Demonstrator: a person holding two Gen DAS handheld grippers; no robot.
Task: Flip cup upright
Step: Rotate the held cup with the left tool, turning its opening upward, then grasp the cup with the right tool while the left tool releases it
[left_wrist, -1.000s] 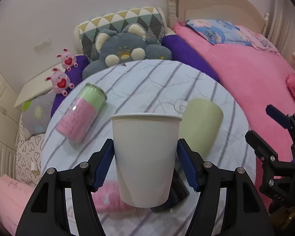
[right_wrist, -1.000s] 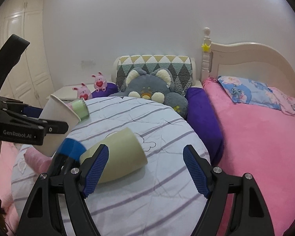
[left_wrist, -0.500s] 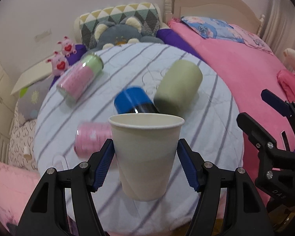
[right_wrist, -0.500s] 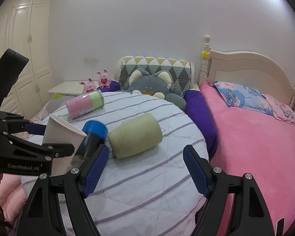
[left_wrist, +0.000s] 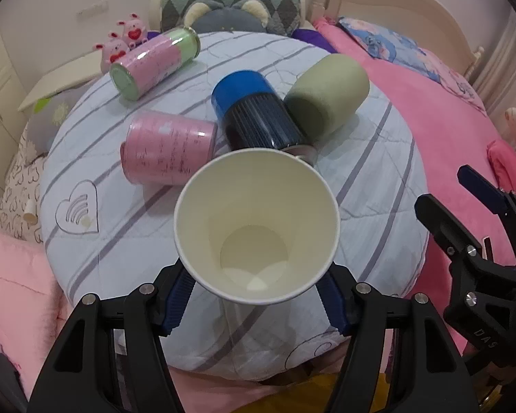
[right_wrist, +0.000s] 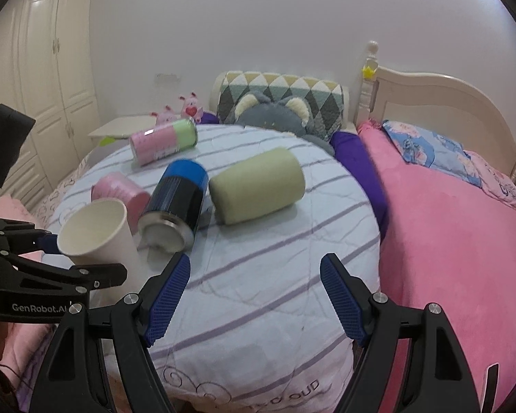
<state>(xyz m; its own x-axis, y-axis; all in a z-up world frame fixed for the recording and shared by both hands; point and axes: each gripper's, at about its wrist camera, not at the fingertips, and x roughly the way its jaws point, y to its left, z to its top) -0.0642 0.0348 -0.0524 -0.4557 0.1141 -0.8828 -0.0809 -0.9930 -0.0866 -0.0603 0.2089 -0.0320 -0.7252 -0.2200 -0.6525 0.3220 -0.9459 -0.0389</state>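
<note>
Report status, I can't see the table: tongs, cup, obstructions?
Left tongs shut on white paper cup, mouth up. Right tongs open, empty. Blue tumbler lying just behind.

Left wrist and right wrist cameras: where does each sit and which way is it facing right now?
Left wrist: on the left gripper, angled down into the white paper cup it grips; right gripper shows at the edge.
Right wrist: on the open right gripper, looking level across the round striped table toward the bed; left gripper at left.
Shared: cup, blue-capped black tumbler, green cup.
</note>
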